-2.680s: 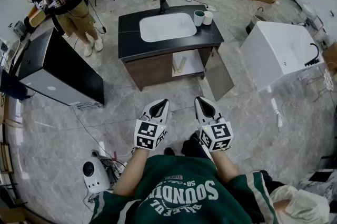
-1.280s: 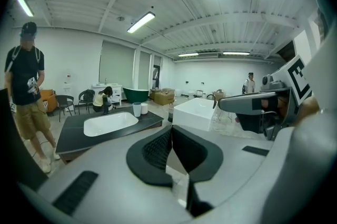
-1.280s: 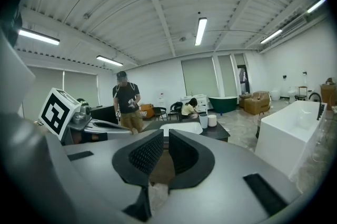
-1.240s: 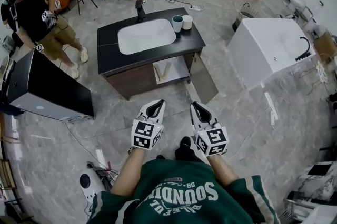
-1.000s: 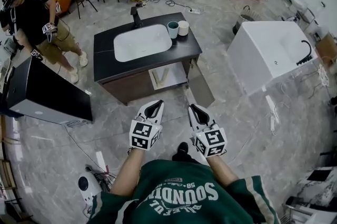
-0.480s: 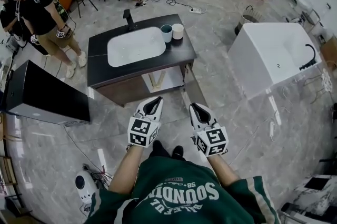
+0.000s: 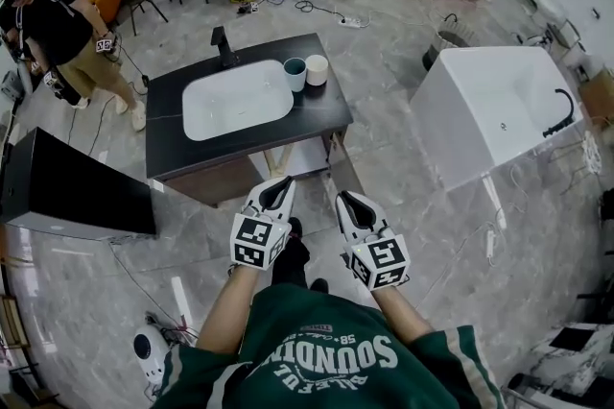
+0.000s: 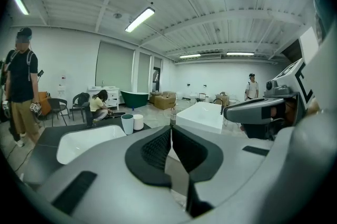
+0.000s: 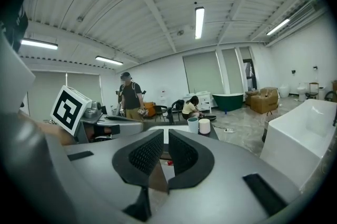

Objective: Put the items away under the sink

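Before sink cabinet (image 7: 321, 114), left tongs (image 7: 285, 181), right tongs (image 7: 342, 198), both closed, empty

Teal cup (image 7: 295, 73) and white cup (image 7: 316, 69) (both upright) stand beside the sink (image 7: 237, 100)

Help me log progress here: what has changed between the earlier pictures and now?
The person has walked up to the vanity, which now lies just ahead of the left gripper and right gripper. Nothing was grasped or released. Both grippers stayed shut and empty; the teal cup and white cup stayed on top; the cabinet door stayed open.
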A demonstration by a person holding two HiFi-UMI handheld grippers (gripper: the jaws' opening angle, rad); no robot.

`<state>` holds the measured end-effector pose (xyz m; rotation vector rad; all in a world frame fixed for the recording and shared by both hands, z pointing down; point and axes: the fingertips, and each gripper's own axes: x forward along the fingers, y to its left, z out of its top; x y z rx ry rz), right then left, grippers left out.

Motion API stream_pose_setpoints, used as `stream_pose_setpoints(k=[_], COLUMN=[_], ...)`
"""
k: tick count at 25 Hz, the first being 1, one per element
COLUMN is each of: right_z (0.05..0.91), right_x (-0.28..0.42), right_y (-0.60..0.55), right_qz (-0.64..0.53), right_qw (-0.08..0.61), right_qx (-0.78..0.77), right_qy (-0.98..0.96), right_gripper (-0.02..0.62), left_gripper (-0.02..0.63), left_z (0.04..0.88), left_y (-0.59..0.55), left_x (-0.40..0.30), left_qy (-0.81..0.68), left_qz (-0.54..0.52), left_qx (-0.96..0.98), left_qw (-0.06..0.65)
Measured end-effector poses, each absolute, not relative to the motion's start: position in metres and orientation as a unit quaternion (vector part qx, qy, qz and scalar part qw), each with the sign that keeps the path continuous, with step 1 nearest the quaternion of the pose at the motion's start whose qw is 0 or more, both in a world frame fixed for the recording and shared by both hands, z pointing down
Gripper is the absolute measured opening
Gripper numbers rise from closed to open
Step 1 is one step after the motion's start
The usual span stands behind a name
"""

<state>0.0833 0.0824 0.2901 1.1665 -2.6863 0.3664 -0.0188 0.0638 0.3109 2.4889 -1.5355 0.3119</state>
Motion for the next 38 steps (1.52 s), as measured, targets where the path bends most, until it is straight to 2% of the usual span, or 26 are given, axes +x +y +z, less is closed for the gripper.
stream_pose_setpoints(k=[21, 35, 38], right_z=[0.29, 0.307, 0.309], right_x=[-0.026, -0.047, -0.048], right_y=[-0.145, -0.192, -0.199], right_qz=[0.127, 0.14, 0.143], right_qw=[0.096, 0.11, 0.114], right_qx=[0.42, 0.425, 0.422], right_qy=[-0.893, -0.888, -0.888], right_gripper=[0.044, 0.044, 0.044], left_gripper=[0.012, 0.014, 0.056], left_z=[0.318, 0.335, 0.337], left_y=[-0.165, -0.219, -0.232], left_x=[-0.106, -0.123, -0.125], left_qy=[-0.48, -0.469, -0.472], left_qz=[0.109, 0.119, 0.124], left_qx=[0.864, 0.868, 0.866], left_qw=[0.107, 0.11, 0.11])
